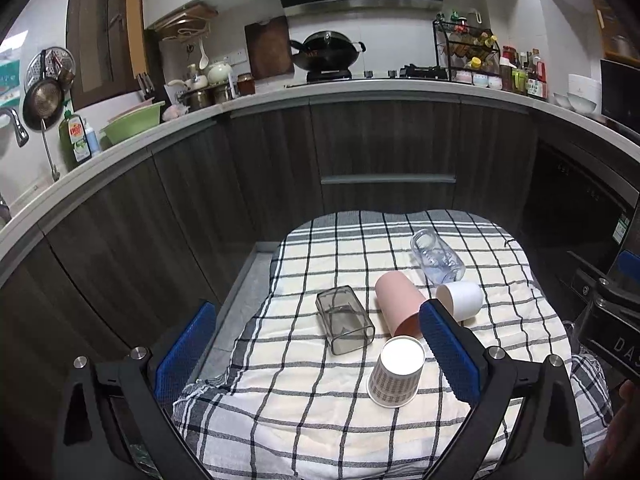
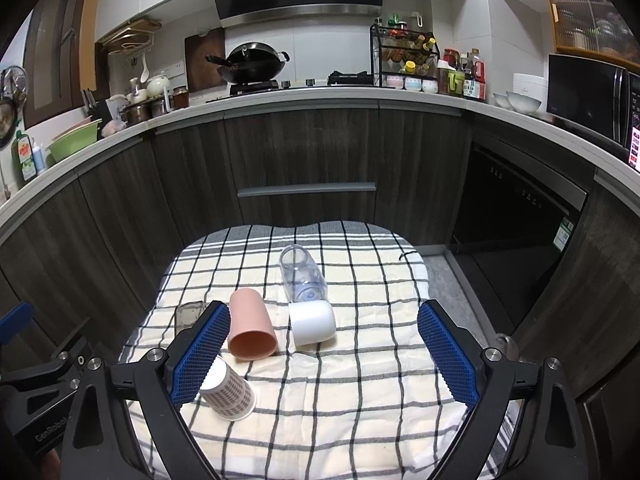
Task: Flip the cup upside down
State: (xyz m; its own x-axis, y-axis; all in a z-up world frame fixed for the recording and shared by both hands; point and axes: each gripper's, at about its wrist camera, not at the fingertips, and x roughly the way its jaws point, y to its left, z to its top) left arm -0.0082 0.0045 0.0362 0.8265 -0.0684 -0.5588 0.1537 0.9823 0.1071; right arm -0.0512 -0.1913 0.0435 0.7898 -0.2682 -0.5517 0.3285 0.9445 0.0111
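Several cups rest on a checked cloth [image 1: 304,412] [image 2: 360,400]. A patterned paper cup [image 1: 396,372] [image 2: 230,390] stands upside down, base up. A pink cup [image 1: 398,306] [image 2: 251,324], a white cup [image 1: 460,298] [image 2: 312,322], a smoky square glass [image 1: 344,320] [image 2: 188,314] and a clear glass jar [image 1: 438,256] [image 2: 302,274] lie on their sides. My left gripper [image 1: 320,356] is open and empty, held above the near part of the cloth. My right gripper [image 2: 324,360] is open and empty too.
The cloth covers a small table in front of dark kitchen cabinets [image 2: 304,160]. The worktop [image 2: 280,98] behind carries a wok, bottles and bowls. The right gripper's body [image 1: 612,320] shows at the right edge of the left wrist view.
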